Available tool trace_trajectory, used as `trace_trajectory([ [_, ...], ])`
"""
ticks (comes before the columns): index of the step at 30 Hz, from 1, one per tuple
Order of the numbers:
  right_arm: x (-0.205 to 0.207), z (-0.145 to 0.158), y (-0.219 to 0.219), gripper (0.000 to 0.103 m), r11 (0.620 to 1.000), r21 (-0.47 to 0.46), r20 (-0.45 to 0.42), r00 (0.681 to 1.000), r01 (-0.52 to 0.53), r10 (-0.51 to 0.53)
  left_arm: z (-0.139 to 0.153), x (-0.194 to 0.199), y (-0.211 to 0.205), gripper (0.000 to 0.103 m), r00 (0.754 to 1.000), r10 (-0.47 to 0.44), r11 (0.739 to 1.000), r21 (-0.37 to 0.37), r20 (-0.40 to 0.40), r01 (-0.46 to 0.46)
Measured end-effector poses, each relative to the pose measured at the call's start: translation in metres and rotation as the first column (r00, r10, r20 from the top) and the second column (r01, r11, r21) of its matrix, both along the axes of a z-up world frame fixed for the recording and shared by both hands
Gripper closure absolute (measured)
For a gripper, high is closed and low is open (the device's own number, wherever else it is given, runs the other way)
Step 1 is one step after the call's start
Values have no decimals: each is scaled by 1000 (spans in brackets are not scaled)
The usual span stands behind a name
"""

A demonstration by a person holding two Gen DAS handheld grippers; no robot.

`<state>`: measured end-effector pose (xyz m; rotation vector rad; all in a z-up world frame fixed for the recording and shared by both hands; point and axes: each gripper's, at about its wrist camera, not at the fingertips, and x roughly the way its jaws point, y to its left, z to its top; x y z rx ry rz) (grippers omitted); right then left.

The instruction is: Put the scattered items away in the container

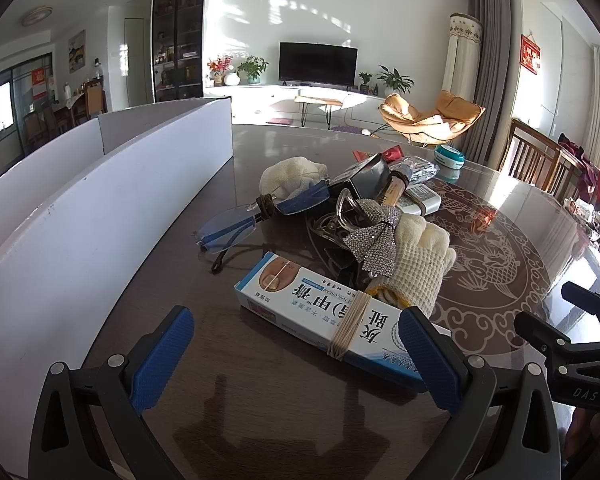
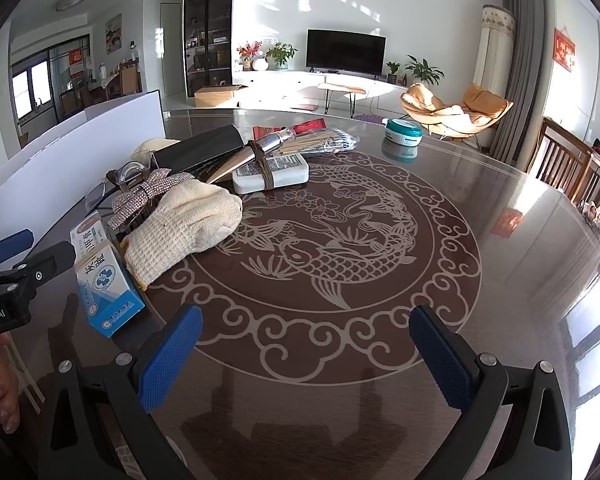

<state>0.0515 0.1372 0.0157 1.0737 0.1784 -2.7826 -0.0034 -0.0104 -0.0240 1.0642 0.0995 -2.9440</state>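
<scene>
Both tongs gaped empty; the left tongs point(image 1: 296, 354) should probably straddle the cream box point(image 1: 320, 316) squarely before closing.

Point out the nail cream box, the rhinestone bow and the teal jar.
nail cream box point(image 1: 300, 300), left wrist view, top face.
rhinestone bow point(image 1: 374, 240), left wrist view, middle of bow.
teal jar point(image 2: 403, 131), right wrist view, side wall.

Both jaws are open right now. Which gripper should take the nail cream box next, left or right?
Left. The nail cream box lies just ahead of the left gripper, its near end beside the right finger. The white container is on that side too. The right gripper faces bare table.
</scene>
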Motion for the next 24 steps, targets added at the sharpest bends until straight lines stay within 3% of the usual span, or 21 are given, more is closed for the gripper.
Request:
trace_trajectory([
  [24, -2, 0, 7, 0, 999, -37, 8, 1000, 18, -17, 1, 2, 0, 0, 1000, -4, 1000, 13, 8, 3],
])
